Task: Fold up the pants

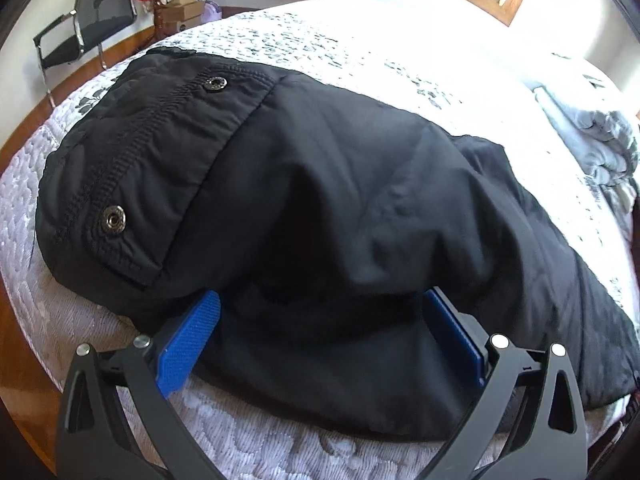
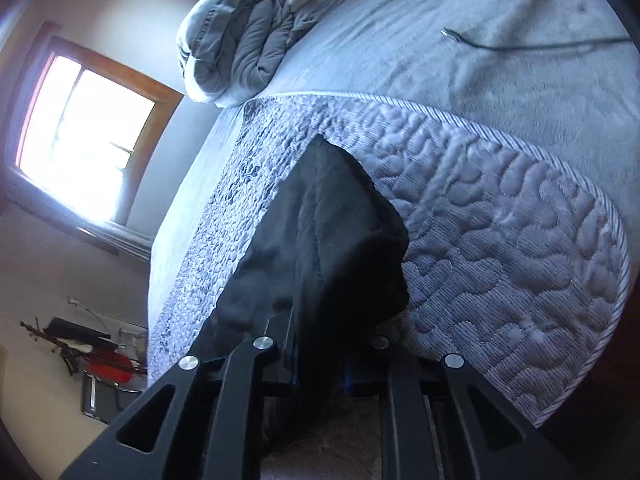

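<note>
Black pants (image 1: 320, 208) lie on a quilted grey-white bed cover (image 1: 248, 440). The waistband with two metal snaps is at the left in the left wrist view. My left gripper (image 1: 320, 320) is open, its blue fingers (image 1: 188, 340) spread either side of a fold of the pants' near edge. In the right wrist view my right gripper (image 2: 320, 344) is shut on a bunched part of the black pants (image 2: 328, 240), which lies over the quilted cover (image 2: 500, 248).
A folded grey duvet (image 2: 240, 48) sits at the far end of the bed; it also shows in the left wrist view (image 1: 592, 132). A dark cable (image 2: 520, 45) lies on the bedsheet. A black chair (image 1: 88, 20) stands beyond the bed. A window (image 2: 80, 136) is bright.
</note>
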{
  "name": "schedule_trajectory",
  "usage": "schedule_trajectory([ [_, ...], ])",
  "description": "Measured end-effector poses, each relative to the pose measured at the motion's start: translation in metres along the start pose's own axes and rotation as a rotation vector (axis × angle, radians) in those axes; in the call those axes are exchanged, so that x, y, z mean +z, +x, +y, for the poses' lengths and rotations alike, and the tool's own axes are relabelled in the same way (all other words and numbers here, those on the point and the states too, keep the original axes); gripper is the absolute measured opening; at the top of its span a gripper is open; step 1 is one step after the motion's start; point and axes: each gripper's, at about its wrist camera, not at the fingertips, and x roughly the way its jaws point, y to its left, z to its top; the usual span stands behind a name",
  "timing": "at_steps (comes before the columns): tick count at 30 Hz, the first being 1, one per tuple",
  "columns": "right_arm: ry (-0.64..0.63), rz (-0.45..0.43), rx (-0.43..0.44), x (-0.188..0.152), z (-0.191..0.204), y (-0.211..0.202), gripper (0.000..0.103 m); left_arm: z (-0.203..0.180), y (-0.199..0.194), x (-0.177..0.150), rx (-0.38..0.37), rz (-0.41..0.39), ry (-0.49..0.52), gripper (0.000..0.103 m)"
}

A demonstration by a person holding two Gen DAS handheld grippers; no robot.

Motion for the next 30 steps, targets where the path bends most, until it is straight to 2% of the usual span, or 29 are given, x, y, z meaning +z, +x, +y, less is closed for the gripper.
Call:
schedule_trajectory([
  [1,-0.018,-0.005,-0.005,0.000,0.010,-0.001,0.015,0.003,-0.002,0.002,-0.011,0.001,-0.002,0.100],
  [6,-0.282,-0.066,-0.017,-0.008,0.094,-0.015,0.015,0.018,-0.020,0.003,-0.074,0.000,-0.067,0.100],
  [14,-0.579,-0.075,0.021,-0.049,0.206,-0.016,0.015,0.031,-0.042,-0.008,-0.158,-0.027,-0.154,0.100],
  [20,-0.750,-0.023,0.045,-0.098,0.253,0.000,0.015,0.032,-0.062,-0.014,-0.180,-0.041,-0.123,0.100],
  [25,-0.895,0.069,0.063,-0.150,0.285,0.025,0.015,0.031,-0.073,-0.019,-0.212,-0.046,-0.112,0.100],
  [30,-0.972,0.165,0.065,-0.199,0.301,0.058,0.015,0.030,-0.082,-0.020,-0.249,-0.047,-0.124,0.100],
])
